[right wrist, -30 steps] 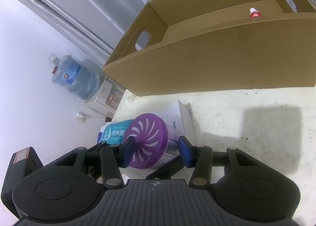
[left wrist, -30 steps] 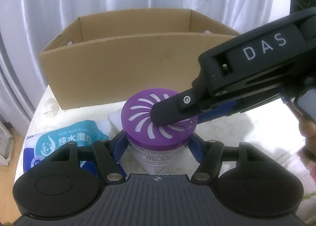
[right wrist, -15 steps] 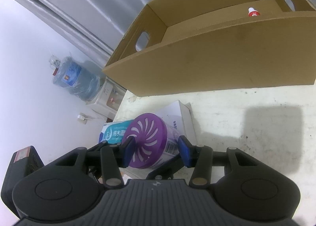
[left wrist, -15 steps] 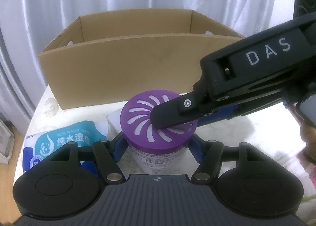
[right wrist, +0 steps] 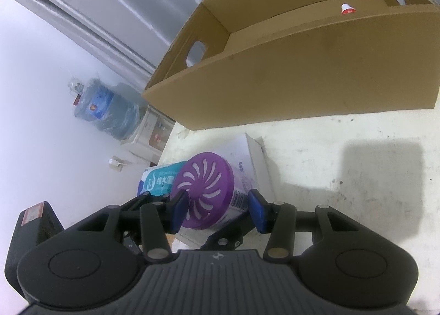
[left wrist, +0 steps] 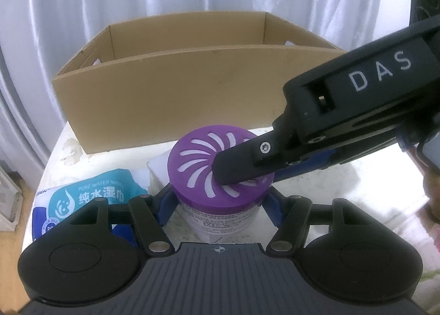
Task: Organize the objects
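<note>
A white jar with a purple slotted lid (left wrist: 217,169) stands on the table, in front of an open cardboard box (left wrist: 176,86). My left gripper (left wrist: 220,205) has its blue pads on both sides of the jar's body and is shut on it. My right gripper (right wrist: 218,210) reaches in from the right with its fingers around the lid (right wrist: 205,191); its black finger (left wrist: 247,163) lies across the lid top. Whether its pads touch the jar is unclear. A red-capped small bottle (right wrist: 347,9) lies inside the box (right wrist: 288,78).
A blue wet-wipes pack (left wrist: 90,196) lies left of the jar, and a white carton (right wrist: 247,155) lies behind it. The pale table (right wrist: 357,177) has bare surface to the right. A water jug (right wrist: 107,108) stands on the floor beyond the table's left edge.
The jar has risen slightly in both views, with both grippers still around it. The box stays put.
</note>
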Available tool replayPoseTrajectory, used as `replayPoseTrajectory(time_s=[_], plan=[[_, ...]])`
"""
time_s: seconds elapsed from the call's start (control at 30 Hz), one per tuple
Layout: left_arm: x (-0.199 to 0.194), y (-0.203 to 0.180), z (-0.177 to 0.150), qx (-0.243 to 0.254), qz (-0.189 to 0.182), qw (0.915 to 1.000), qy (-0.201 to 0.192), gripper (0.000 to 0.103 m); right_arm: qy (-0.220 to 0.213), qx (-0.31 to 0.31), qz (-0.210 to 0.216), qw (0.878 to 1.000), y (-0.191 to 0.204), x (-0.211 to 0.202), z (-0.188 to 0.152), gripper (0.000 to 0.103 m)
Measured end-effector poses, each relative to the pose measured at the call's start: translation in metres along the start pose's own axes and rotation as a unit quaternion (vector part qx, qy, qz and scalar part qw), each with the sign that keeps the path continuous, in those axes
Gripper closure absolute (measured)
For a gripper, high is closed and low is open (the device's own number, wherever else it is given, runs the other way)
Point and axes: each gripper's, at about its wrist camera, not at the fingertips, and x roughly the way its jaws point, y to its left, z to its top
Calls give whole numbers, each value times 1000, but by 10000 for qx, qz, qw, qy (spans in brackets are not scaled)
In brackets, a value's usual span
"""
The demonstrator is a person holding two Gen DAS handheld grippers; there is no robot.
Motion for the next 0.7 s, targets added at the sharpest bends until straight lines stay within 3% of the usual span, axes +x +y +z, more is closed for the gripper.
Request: replayPoseTrajectory(time_s=[0.7], plan=[[-7,3,-5,-111,8,9999,-9,38,30,33,25,10000,0,1,0,53]])
